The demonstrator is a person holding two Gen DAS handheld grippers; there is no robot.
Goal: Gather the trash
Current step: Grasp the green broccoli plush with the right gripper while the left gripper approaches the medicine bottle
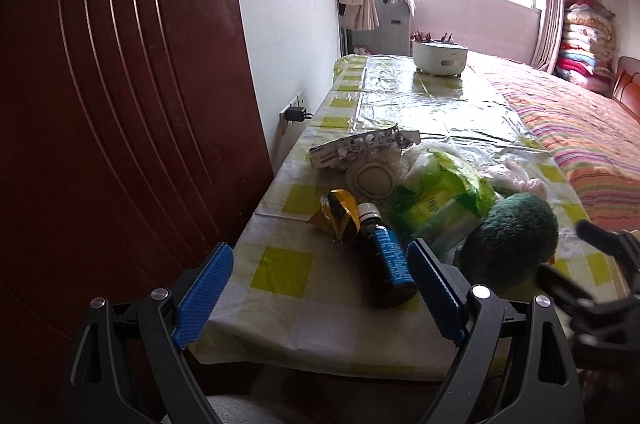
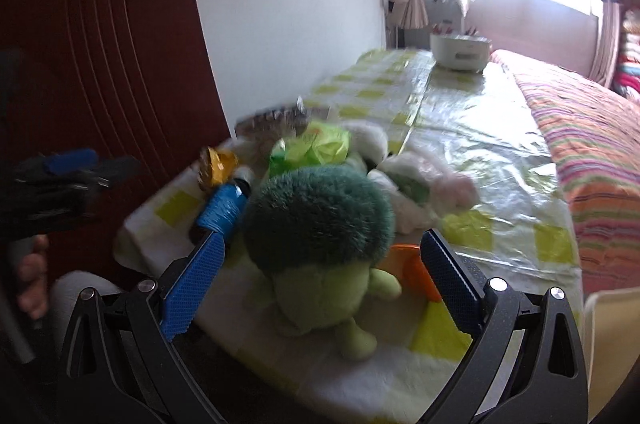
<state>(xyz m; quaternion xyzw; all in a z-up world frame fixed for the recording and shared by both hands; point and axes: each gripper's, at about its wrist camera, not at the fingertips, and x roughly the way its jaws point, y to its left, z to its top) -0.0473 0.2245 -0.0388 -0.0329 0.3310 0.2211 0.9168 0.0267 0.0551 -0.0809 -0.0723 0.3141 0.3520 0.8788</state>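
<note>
We hold the left gripper low at the table edge, jaws apart, facing the brown bottle; its blue label is unreadable. Right gripper, jaws apart, frames the broccoli plush.

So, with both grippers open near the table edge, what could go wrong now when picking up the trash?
1. The brown bottle lies on its side near the table edge; a nudge from the left gripper may roll it off.
2. The right gripper points at the broccoli plush toy, which may not be trash; it might be grabbed by mistake.
3. The gold wrapper touches the bottle, so both might move together.
</note>
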